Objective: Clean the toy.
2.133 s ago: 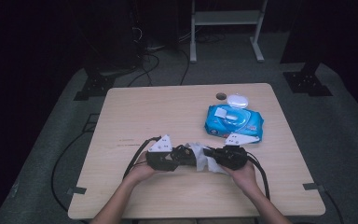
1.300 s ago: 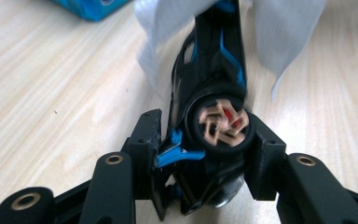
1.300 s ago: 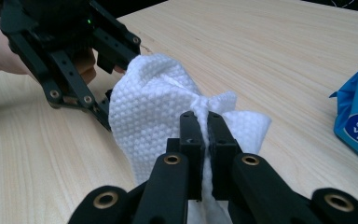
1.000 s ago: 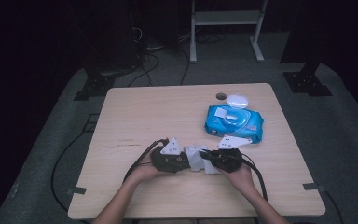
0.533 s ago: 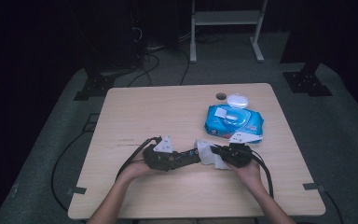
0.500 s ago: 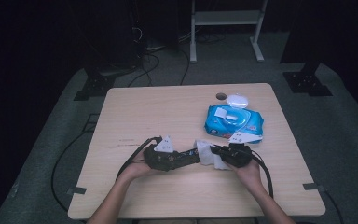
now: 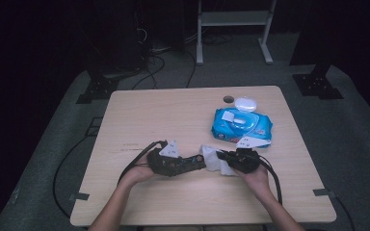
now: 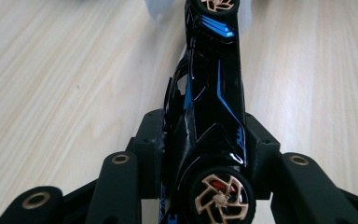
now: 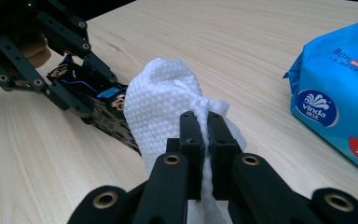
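Note:
A black toy car (image 8: 212, 93) with blue stripes and gold wheels lies lengthwise between the jaws of my left gripper (image 8: 205, 135). The jaws are shut on its sides and have just been closing a little tighter. In the high view the left gripper (image 7: 183, 163) holds the car (image 7: 195, 162) level, just above the table, nose to the right. My right gripper (image 9: 204, 126) is shut on a bunched white wet wipe (image 9: 163, 102), which presses against the car's (image 9: 105, 114) far end. From above, the wipe (image 7: 212, 159) sits between the car and the right gripper (image 7: 226, 161).
A blue pack of wet wipes (image 7: 241, 125) lies on the wooden table (image 7: 173, 115) just behind my right hand, also close on the right in the right gripper view (image 9: 335, 93). A white round lid (image 7: 245, 103) and a small dark hole (image 7: 228, 99) lie beyond it. Cables trail off the front edge.
Since a second ago the two grippers have drawn slightly apart, with the wipe now at the car's right end. Over the last half second almost nothing has moved.

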Available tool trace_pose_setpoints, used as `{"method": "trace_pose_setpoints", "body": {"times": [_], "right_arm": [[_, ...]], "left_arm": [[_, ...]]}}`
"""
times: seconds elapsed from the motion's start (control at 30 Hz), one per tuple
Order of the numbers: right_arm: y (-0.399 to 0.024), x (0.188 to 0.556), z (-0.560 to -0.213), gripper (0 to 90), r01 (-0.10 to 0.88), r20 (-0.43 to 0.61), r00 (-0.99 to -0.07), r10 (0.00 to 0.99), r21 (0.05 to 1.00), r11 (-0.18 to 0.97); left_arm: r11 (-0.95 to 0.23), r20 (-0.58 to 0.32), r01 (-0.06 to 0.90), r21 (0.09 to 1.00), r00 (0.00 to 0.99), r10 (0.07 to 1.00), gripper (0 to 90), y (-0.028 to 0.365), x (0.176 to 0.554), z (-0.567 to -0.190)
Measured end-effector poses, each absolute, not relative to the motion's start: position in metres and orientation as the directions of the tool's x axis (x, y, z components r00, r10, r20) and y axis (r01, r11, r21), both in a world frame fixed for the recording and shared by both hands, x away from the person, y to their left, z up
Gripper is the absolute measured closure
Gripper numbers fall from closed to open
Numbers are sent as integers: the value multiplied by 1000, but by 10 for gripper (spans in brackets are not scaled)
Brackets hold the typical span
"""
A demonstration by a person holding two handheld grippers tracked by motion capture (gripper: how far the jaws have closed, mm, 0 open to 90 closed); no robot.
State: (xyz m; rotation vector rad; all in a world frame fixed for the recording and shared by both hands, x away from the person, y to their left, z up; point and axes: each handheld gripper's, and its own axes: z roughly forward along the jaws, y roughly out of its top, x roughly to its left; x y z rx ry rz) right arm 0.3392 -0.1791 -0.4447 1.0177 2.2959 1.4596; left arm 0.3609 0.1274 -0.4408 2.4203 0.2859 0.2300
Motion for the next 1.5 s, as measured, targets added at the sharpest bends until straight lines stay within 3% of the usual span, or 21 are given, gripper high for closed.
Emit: {"method": "trace_pose_setpoints", "body": {"times": [0.13,0.27,0.4,0.53,0.67,0.77,0.93,1.1,1.27,1.5], "right_arm": [[-180,339,-444,864,431,168,-728,664,866,254],[-180,339,-444,864,429,169,-731,661,867,253],[-180,338,-444,864,433,177,-729,661,867,246],[-179,338,-444,864,434,179,-731,659,866,247],[-177,337,-445,864,434,178,-738,650,864,256],[-176,337,-446,863,433,177,-742,646,863,260],[-178,337,-445,863,432,179,-741,647,865,255],[-180,337,-442,863,432,198,-741,642,873,229],[-178,332,-429,864,401,247,-789,563,901,166],[-175,323,-418,865,335,198,-821,535,926,172]], "left_arm": [[-753,92,146,642,960,264,562,127,361,-440],[-763,114,134,633,958,263,478,113,360,-437],[-799,144,125,588,956,255,458,96,361,-438],[-843,182,130,521,948,259,453,82,362,-440],[-873,214,129,470,943,255,516,72,360,-446],[-853,184,143,501,946,266,561,75,360,-443],[-859,219,106,501,945,244,563,79,354,-442],[-815,201,100,571,945,257,562,86,355,-438],[-775,218,36,631,950,222,562,85,349,-430],[-687,198,7,727,956,219,562,87,343,-415]]}}
